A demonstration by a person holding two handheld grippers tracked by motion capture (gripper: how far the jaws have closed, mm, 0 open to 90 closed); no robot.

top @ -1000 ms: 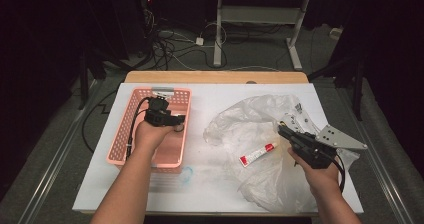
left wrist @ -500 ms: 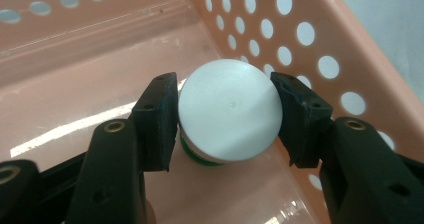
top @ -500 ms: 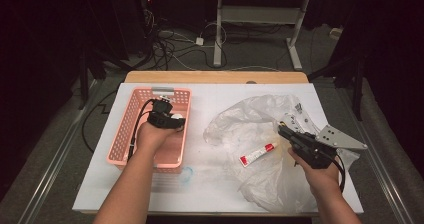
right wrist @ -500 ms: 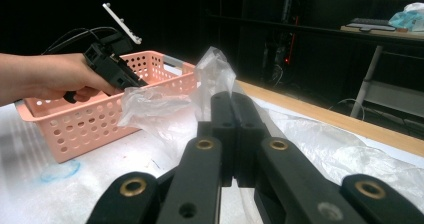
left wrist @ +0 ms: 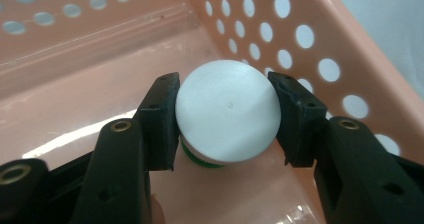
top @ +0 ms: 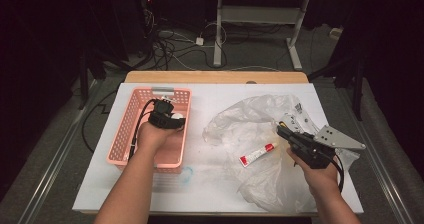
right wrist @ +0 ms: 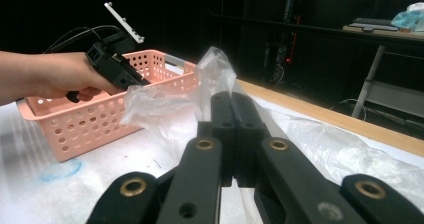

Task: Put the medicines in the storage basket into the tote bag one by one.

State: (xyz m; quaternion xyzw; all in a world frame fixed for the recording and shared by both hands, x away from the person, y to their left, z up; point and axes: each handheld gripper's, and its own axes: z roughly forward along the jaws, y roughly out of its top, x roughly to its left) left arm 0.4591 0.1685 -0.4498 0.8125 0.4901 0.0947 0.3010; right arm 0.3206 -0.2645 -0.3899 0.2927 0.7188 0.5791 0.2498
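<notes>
My left gripper (top: pixel 171 119) reaches down into a pink perforated basket (top: pixel 128 129) at the table's left. In the left gripper view its jaws are shut on the round white cap of a small container (left wrist: pixel 227 111) with a green band below, just above the basket floor (left wrist: pixel 75 104). At the right, my right gripper (top: pixel 281 130) is over a crumpled clear plastic bag (top: pixel 250 116). Its jaws (right wrist: pixel 232 101) are pressed together, and a fold of the bag (right wrist: pixel 165 104) rises right at their tips. A white tube with red ends (top: pixel 257 154) lies on the bag.
The white table cover (top: pixel 215 189) carries a faint blue ring mark (top: pixel 186 173) in front of the basket. A wooden table edge (top: pixel 215 77) runs along the far side. Cables and desk legs lie on the dark floor beyond.
The left gripper has shifted very slightly inside the basket, still holding the container. The right hand and bag look unmoved.
</notes>
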